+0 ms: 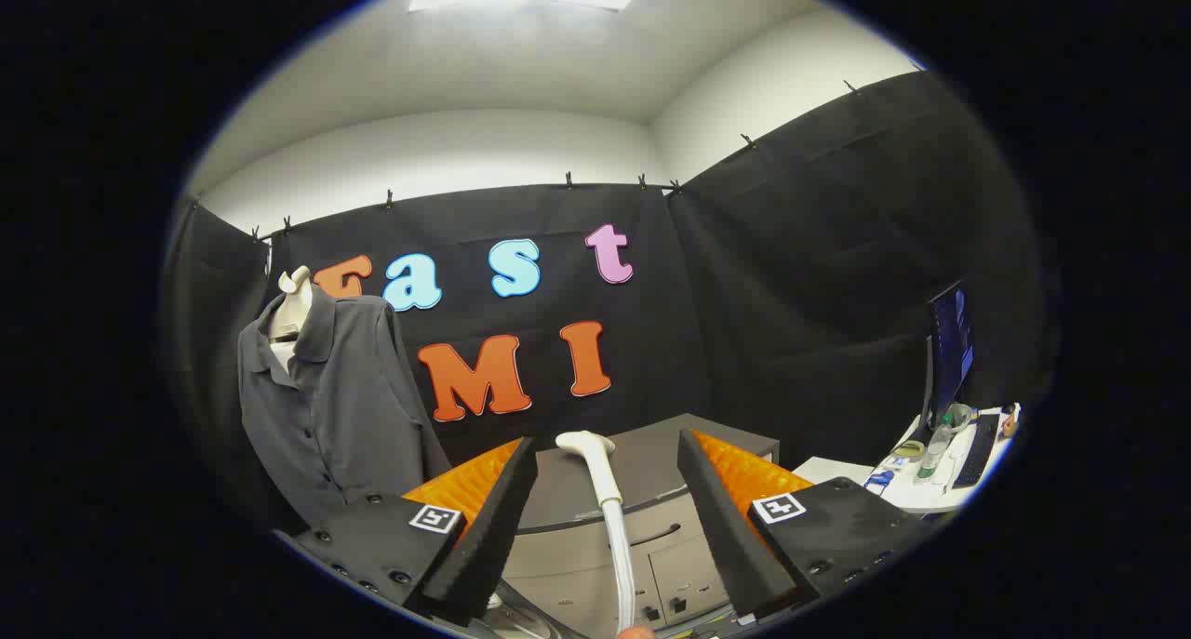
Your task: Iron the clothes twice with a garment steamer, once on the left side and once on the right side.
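Pre-grasp: gripper (605,490) jaws spread wide, holding nothing.
Steamer (603,476) stands btwn fingers; smooth plastic, prob. slippery — grip handle neck. Shirt (326,397) soft, off left.

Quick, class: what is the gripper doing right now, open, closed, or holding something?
Gripper: open, holding nothing; the white steamer head stands upright between its spread fingers, touching neither.
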